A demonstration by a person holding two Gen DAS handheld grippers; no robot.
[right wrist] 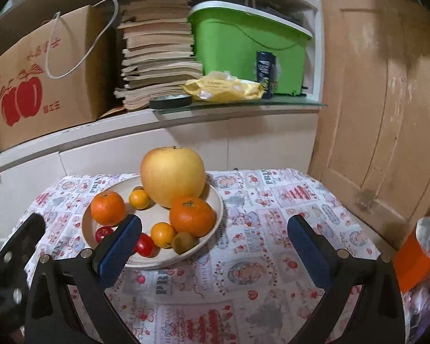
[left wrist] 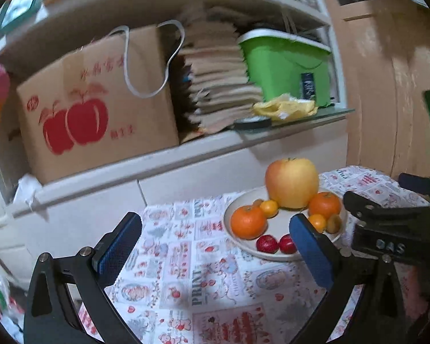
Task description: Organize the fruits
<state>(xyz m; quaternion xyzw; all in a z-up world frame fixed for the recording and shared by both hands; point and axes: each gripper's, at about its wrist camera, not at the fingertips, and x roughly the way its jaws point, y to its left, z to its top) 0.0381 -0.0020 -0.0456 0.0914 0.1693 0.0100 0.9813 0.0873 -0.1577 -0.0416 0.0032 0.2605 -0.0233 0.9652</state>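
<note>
A cream plate on the patterned tablecloth holds a big yellow apple, two tangerines, two small oranges, a kiwi and two small red fruits. My left gripper is open, empty, above the cloth left of the plate. My right gripper is open and empty too; its left finger overlaps the plate's near rim in the view.
A shelf behind the table carries an apple-printed cardboard box, stacked papers, a green bin, a yellow packet and a tape roll. A wooden door stands right. An orange item lies at the table's right edge.
</note>
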